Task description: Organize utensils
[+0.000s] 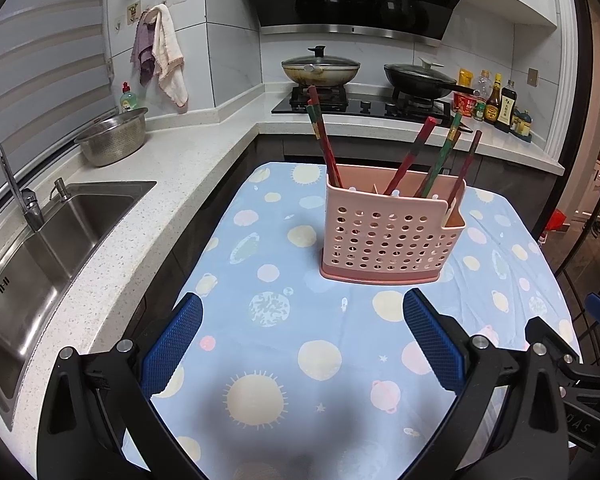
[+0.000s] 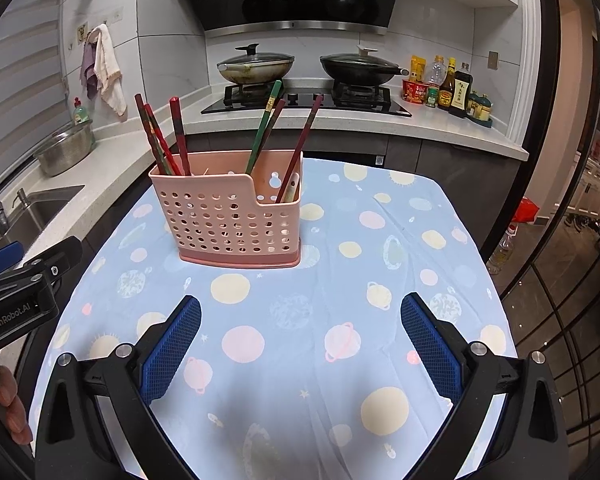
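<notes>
both blue-padded grippers, left (image 1: 302, 340) and right (image 2: 300, 340), spread wide, empty. pink perforated plastic holder (image 1: 392, 228) upright mid-table, red-green wooden chopsticks (image 1: 324, 140) leaning inside. best approached slowly, pinching one stick near its top.

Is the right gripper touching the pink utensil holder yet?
Apart. The right wrist view shows the right gripper open, with bare tablecloth between its fingertips and the pink utensil holder.
</notes>
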Motion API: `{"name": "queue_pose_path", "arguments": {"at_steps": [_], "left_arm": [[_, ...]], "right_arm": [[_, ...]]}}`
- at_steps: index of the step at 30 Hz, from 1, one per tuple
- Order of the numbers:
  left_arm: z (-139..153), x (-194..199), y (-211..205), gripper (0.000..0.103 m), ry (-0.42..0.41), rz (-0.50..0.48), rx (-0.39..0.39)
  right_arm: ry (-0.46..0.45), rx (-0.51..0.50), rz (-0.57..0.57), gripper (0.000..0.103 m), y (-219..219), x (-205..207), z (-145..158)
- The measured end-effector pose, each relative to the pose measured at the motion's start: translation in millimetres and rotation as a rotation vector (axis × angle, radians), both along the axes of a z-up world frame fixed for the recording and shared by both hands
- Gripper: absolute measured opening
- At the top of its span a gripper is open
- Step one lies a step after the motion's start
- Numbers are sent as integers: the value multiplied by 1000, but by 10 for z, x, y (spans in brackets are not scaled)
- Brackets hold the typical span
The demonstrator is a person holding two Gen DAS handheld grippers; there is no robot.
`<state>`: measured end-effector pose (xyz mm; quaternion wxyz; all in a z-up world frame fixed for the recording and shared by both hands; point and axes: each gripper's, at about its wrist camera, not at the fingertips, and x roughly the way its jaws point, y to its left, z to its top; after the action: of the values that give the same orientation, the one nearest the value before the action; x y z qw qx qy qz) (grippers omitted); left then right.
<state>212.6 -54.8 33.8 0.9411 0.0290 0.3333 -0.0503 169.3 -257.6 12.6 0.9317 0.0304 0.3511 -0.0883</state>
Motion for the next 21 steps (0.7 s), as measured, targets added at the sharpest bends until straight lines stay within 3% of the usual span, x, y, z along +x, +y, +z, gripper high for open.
{"name": "queue_pose_path", "arguments": {"at_steps": [21], "left_arm": [[-55, 26, 14, 96, 13, 14, 6]], "right_arm": [[3, -1, -1, 96, -5, 8, -10]]}}
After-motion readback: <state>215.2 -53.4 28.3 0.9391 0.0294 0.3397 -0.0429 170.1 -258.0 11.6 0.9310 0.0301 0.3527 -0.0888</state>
